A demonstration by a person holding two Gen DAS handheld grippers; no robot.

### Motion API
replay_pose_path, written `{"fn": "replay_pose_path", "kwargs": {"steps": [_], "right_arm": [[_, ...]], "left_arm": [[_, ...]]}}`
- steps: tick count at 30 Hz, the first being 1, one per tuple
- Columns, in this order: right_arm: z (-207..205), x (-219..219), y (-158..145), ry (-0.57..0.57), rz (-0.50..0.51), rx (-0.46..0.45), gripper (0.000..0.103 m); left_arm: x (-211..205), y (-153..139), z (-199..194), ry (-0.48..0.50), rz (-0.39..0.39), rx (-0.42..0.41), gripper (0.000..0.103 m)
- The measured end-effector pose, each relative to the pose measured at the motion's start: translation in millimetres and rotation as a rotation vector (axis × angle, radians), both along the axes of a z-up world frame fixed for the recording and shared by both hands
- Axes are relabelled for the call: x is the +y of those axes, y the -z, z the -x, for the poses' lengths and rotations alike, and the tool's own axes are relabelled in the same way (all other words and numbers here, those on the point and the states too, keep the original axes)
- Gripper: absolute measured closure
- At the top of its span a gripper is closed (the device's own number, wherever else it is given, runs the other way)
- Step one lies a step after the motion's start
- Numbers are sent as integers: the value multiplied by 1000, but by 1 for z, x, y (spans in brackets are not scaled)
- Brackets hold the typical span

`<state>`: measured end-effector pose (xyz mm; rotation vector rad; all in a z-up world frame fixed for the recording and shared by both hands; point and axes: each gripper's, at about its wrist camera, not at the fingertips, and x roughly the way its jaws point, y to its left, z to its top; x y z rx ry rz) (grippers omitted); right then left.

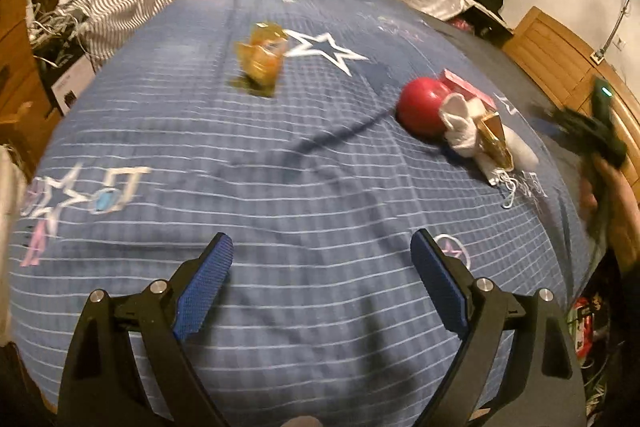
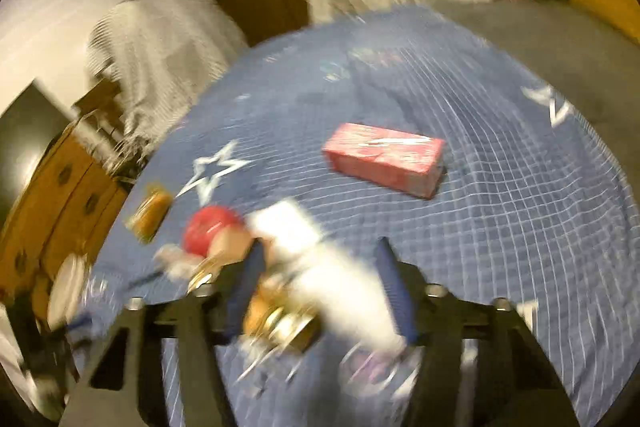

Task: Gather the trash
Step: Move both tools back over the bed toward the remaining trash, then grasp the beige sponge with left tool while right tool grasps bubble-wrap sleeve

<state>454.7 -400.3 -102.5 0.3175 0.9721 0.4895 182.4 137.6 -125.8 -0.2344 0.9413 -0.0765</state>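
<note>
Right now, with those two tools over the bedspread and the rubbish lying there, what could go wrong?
1. The right tool straddles white crumpled tissue tangled with a gold wrapper; that view is badly blurred, so closing could catch bedspread fabric or only part of the pile.
2. The red ball touches that pile and might roll if nudged.
3. The left tool stands open and empty, well short of the orange wrapper, so nothing steadies that piece.

We see warm, dim indoor light; the left view is fairly sharp, the right view smeared by motion blur, both bent at edges.
</note>
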Motion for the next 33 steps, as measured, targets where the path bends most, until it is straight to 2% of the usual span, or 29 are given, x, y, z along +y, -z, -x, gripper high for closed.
{"fn": "replay_pose_path", "kwargs": {"steps": [4, 6, 8, 11, 17, 21, 23, 26, 27, 30, 33], "right_arm": [[-54, 37, 29, -135, 15, 139, 51], [-63, 62, 43, -165, 76, 181, 51], [-63, 70, 62, -182, 97, 225, 51], [-36, 63, 63, -189, -2, 222, 51], [67, 92, 44, -353, -43, 135, 51], [138, 141, 17, -519, -65, 24, 51], [155, 145, -10, -512, -72, -81, 50], [165, 121, -58, -452, -131, -201, 49], [164, 117, -68, -442, -111, -225, 48], [173, 92, -87, -429, 64, -300, 44], [174, 65, -80, -423, 175, -278, 40]], "left_arm": [[-16, 5, -7, -1, 7, 27, 16], [-21, 7, -10, -3, 12, 38, 16], [-26, 9, -10, 0, 18, 46, 16], [-31, 10, -5, 15, 38, 38, 16], [-38, 24, 5, 38, 74, 44, 14], [-39, 26, 16, 38, 71, 27, 14], [-33, 26, 23, 29, 73, 20, 14], [-21, 24, 31, 3, 75, 13, 14], [-16, 24, 34, -5, 75, 11, 14], [-10, 24, 37, 11, 76, 10, 14], [-17, 24, 37, 54, 70, 15, 14]]}}
